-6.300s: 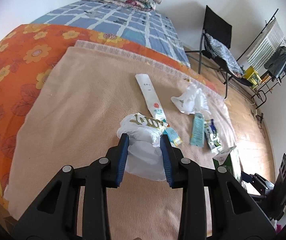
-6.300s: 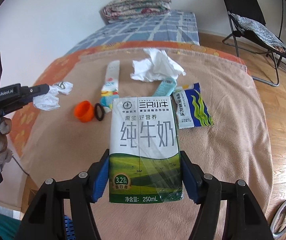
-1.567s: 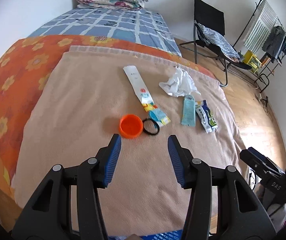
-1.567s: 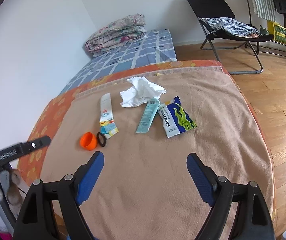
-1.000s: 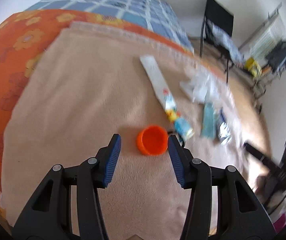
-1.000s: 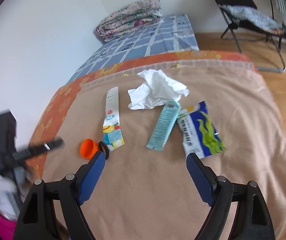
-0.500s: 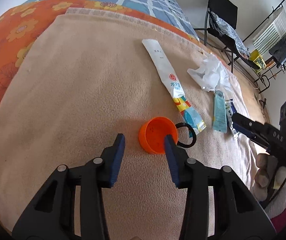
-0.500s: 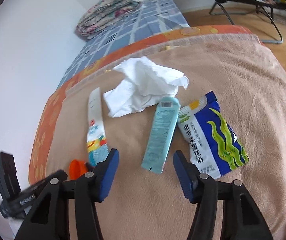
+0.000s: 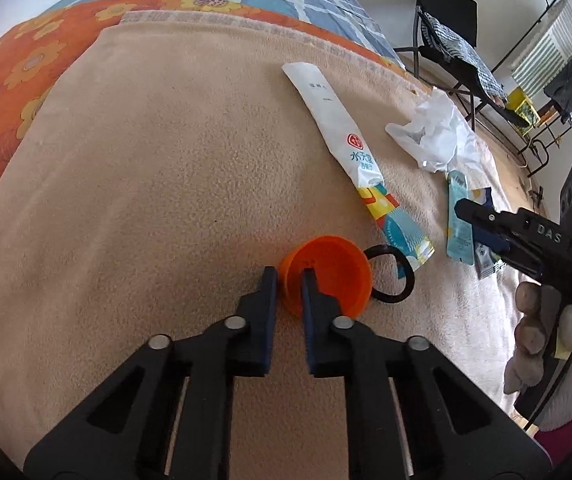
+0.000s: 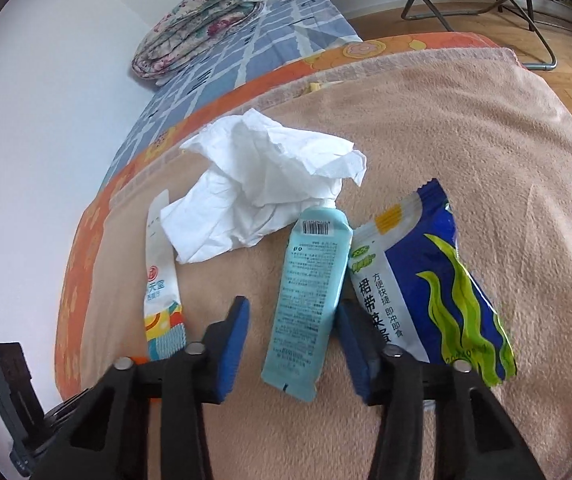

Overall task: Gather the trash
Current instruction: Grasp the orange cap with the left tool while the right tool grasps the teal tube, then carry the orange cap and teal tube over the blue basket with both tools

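In the left wrist view my left gripper (image 9: pixel 288 280) is shut on the near rim of an orange cup (image 9: pixel 328 276) lying on the tan blanket (image 9: pixel 166 184). A black ring (image 9: pixel 390 280) touches the cup's right side. In the right wrist view my right gripper (image 10: pixel 292 328) is open, its fingers on either side of a light blue tube (image 10: pixel 310 296). A blue soup packet (image 10: pixel 438 284) lies right of the tube, crumpled white tissue (image 10: pixel 266 196) beyond it, and a long white sachet (image 10: pixel 160 276) to the left. The right gripper also shows in the left wrist view (image 9: pixel 486 224).
The blanket covers an orange flowered sheet (image 9: pixel 14 72) and a blue checked bed (image 10: pixel 246 44) with a folded quilt (image 10: pixel 202 20) at the far end. A black folding chair (image 9: pixel 450 36) and a drying rack (image 9: pixel 558 64) stand on the wooden floor to the right.
My left gripper has closed on the orange cup's rim. My right gripper has moved forward and narrowed around the light blue tube.
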`<state>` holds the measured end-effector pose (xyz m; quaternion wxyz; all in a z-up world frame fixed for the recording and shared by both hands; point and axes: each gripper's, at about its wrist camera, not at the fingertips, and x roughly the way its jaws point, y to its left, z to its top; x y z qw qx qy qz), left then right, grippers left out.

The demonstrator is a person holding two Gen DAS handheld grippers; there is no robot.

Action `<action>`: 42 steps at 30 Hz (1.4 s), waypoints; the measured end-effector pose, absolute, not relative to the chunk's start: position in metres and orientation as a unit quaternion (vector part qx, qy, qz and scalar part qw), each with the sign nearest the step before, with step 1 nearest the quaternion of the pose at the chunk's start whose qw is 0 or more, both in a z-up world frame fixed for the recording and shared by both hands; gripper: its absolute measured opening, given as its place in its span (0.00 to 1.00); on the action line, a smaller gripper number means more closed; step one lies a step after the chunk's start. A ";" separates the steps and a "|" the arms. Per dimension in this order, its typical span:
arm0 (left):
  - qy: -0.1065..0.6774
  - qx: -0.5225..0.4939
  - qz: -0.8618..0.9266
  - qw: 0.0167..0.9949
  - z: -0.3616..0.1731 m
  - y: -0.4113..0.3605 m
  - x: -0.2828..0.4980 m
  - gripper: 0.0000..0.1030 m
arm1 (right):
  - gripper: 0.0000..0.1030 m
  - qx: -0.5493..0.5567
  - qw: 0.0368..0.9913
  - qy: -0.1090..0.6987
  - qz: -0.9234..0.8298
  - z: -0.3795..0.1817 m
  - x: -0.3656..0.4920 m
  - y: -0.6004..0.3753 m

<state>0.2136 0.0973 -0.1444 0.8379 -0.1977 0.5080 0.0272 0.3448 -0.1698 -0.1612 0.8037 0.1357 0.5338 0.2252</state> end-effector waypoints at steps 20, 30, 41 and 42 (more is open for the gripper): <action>0.471 -0.222 0.051 0.852 -0.124 0.122 0.178 0.04 | 0.04 0.117 0.804 0.508 0.285 -0.131 0.297 -0.164; 0.451 -0.208 0.028 0.868 -0.087 0.113 0.142 0.04 | 0.04 0.093 0.807 0.479 0.332 -0.088 0.235 -0.180; 0.433 -0.182 -0.007 0.883 -0.048 0.087 0.072 0.04 | 0.04 0.044 0.807 0.439 0.392 -0.051 0.134 -0.204; 0.432 -0.179 -0.011 0.884 -0.046 0.084 0.066 0.04 | 0.04 0.037 0.808 0.435 0.396 -0.050 0.125 -0.205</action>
